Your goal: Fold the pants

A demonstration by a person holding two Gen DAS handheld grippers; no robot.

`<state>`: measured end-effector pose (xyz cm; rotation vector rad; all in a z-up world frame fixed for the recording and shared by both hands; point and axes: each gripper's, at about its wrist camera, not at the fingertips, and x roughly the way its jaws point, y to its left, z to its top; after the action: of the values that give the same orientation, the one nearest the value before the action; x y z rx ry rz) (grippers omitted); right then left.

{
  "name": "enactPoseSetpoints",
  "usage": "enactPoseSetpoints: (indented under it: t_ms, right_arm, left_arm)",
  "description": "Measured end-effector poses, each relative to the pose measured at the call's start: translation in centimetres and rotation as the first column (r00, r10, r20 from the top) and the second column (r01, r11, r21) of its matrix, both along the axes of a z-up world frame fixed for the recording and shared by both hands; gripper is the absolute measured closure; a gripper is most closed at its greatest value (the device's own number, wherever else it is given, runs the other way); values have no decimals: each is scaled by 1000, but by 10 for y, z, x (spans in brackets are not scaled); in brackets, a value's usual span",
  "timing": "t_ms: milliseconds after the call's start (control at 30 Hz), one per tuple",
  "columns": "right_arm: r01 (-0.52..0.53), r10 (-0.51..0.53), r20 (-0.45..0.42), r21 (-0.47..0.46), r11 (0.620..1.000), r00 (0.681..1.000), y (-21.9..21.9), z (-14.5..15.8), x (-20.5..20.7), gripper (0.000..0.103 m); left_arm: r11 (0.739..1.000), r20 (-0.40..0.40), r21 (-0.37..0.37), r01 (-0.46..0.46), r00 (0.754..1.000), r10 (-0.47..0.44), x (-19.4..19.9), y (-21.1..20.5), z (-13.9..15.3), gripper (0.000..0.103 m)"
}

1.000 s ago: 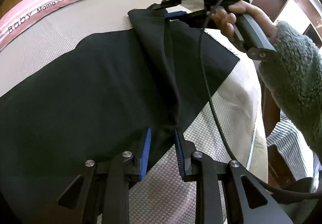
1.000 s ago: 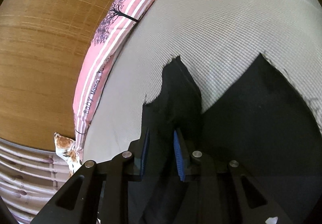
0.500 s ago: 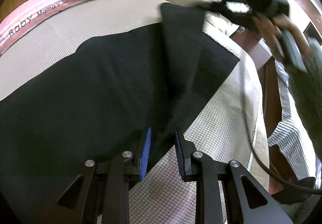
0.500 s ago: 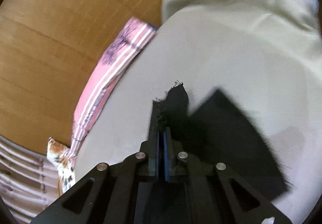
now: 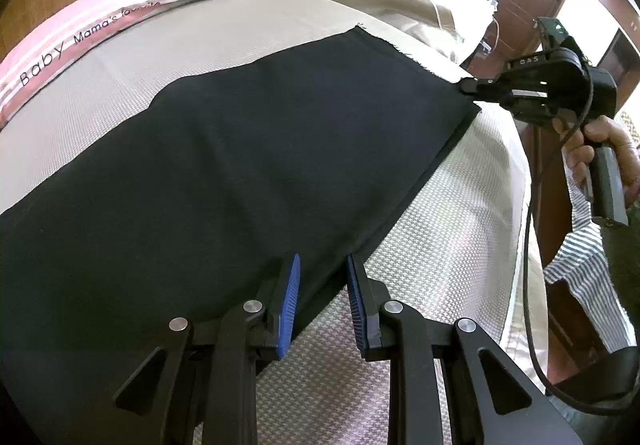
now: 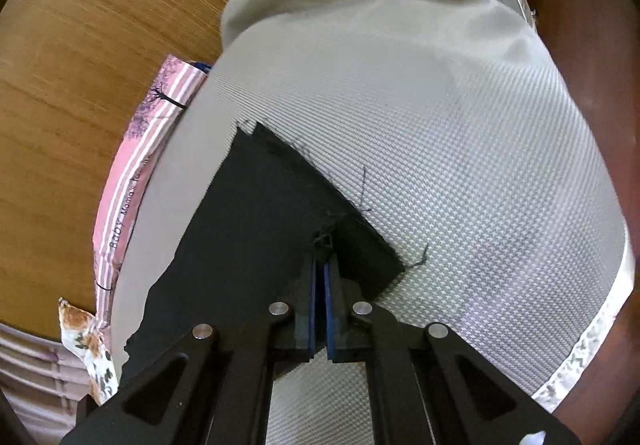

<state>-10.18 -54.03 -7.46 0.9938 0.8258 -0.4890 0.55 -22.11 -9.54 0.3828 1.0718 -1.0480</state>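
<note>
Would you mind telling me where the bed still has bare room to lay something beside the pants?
Bare cover lies between the pants and the pink pillow, and in a strip between their near edge and the mattress edge. It is crowded at the far corner, where the right claw pinches the hem, and around the open left claw.

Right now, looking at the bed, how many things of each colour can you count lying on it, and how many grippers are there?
Black: 1, the pants
Pink striped: 1, the pillow
Floral: 1, a cushion by the pillow's end
Black grippers with blue pads: 2, the left gripper and the right gripper
Total: 5
</note>
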Motion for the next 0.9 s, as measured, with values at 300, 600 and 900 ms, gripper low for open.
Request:
enactPoseSetpoints:
  t_ms: [300,600,900]
  right_arm:
    - [-26,17,-120,-74,997,993,9,-12,1,101]
    - [-32,15,-125,-129,991,992,16,34,-6,68]
    - [-496,494,-57,-169,852,867,123,65,139,68]
  left_arm:
    - [1000,-30,-17,0,1000,-1,10,8,0,77]
    - [987,-100,-104,-119,989,109,39,56,28,76]
    - [838,37,-62,-542,838,545,110,186,40,74]
